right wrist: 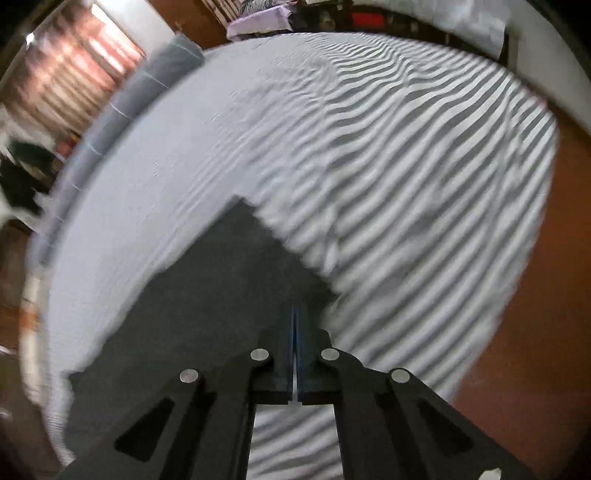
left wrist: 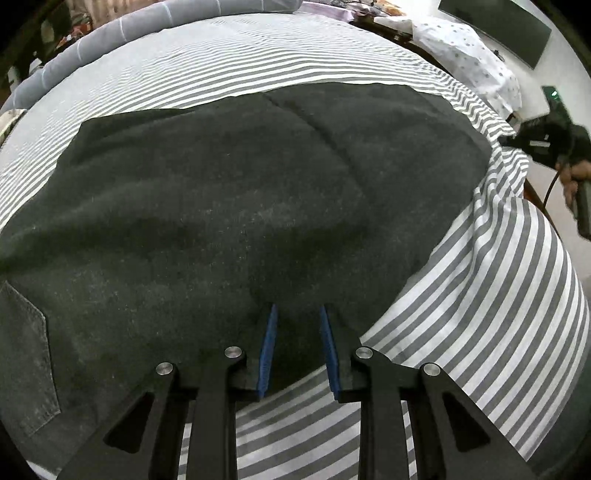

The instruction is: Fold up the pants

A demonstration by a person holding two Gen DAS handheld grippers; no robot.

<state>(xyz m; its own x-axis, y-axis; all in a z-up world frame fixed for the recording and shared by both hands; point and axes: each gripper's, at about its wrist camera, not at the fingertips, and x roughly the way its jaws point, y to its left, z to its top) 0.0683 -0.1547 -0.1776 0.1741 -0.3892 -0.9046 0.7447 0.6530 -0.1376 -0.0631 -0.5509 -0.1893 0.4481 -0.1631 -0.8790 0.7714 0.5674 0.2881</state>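
Note:
The dark grey pants [left wrist: 229, 206] lie spread across the striped bed sheet [left wrist: 498, 280], with a back pocket at the lower left. My left gripper [left wrist: 297, 314] is open, its blue pads either side of the pants' near edge. The right gripper's body [left wrist: 554, 144] shows at the far right, held by a hand off the bed's edge. In the right wrist view, which is motion-blurred, my right gripper [right wrist: 296, 314] is shut, its blue pads almost touching over a corner of the pants [right wrist: 207, 295]; I cannot tell whether cloth is pinched.
A grey bolster [left wrist: 110, 33] runs along the bed's far edge. A white spotted cloth [left wrist: 469, 59] lies at the far right. Brown floor [right wrist: 517, 332] lies beyond the bed's right side. A curtained window [right wrist: 70, 81] is at the upper left.

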